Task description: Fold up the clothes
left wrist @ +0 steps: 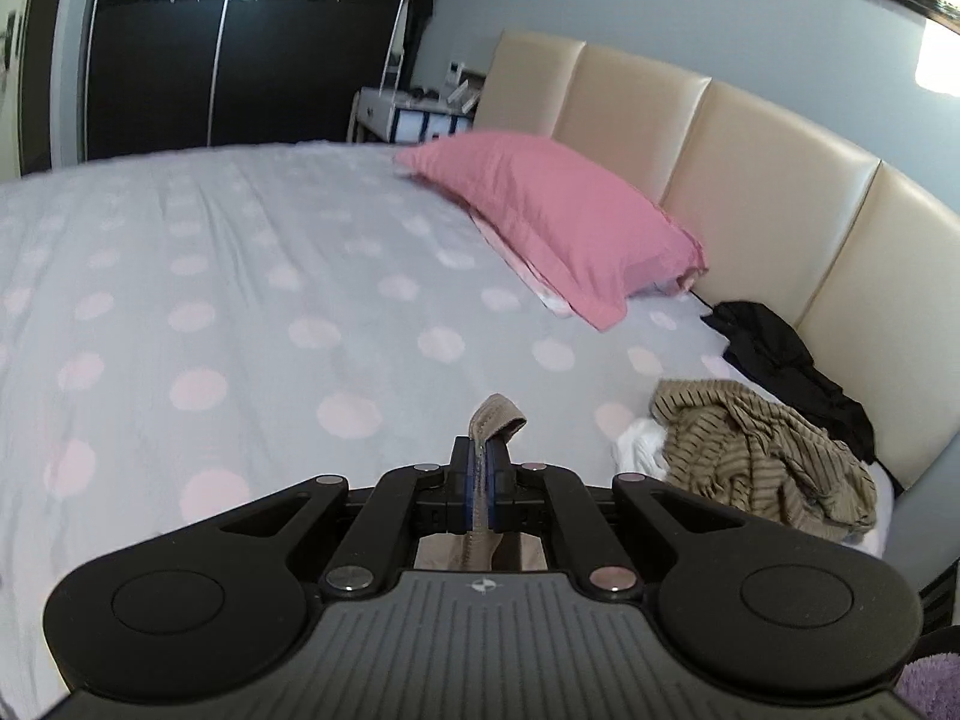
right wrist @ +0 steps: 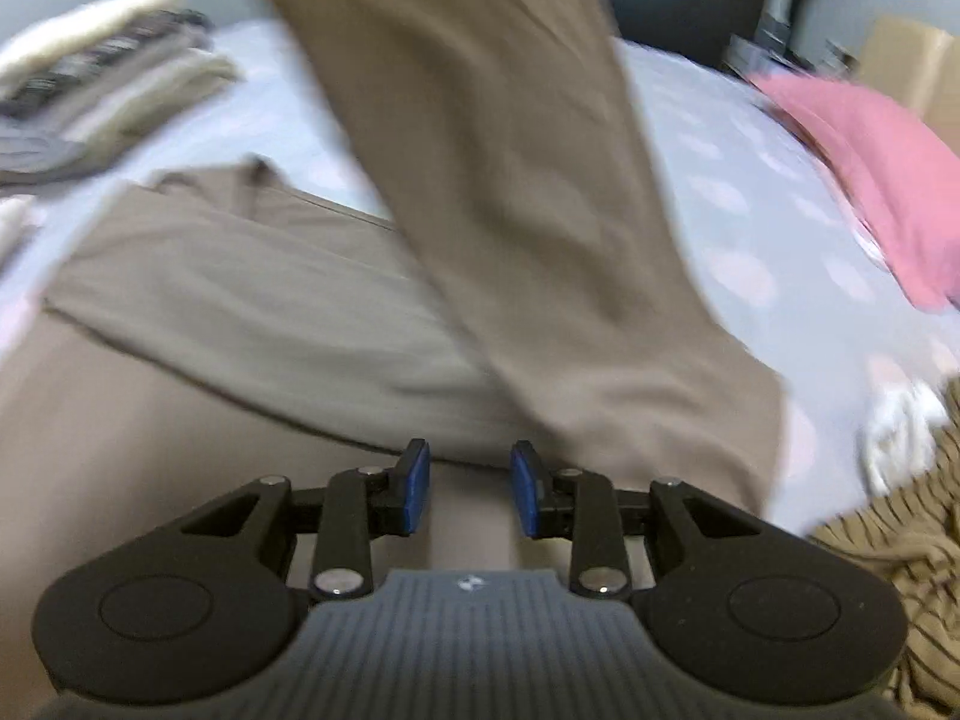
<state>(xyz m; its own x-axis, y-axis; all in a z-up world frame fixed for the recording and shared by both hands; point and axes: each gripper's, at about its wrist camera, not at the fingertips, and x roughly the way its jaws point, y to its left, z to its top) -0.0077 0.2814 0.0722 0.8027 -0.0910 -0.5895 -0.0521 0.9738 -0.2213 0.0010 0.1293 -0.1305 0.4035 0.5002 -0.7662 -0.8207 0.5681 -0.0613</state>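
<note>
My left gripper [left wrist: 480, 456] is shut on a hem of a tan-brown garment [left wrist: 495, 417], whose edge sticks up past the blue pads above the bed. In the right wrist view the same tan-brown garment [right wrist: 468, 180] hangs down from above as a long panel, while the rest of it lies spread on the bedspread. My right gripper [right wrist: 471, 489] is open just above the spread cloth, with nothing between its blue pads [right wrist: 417, 483]. This view is blurred by motion.
The bed has a pale spotted bedspread [left wrist: 240, 300], a pink pillow [left wrist: 558, 216] and a cream padded headboard [left wrist: 750, 180]. A crumpled striped olive garment [left wrist: 762, 456], a white one and a black one [left wrist: 786, 366] lie near the headboard. Folded clothes [right wrist: 102, 78] are stacked at the far left.
</note>
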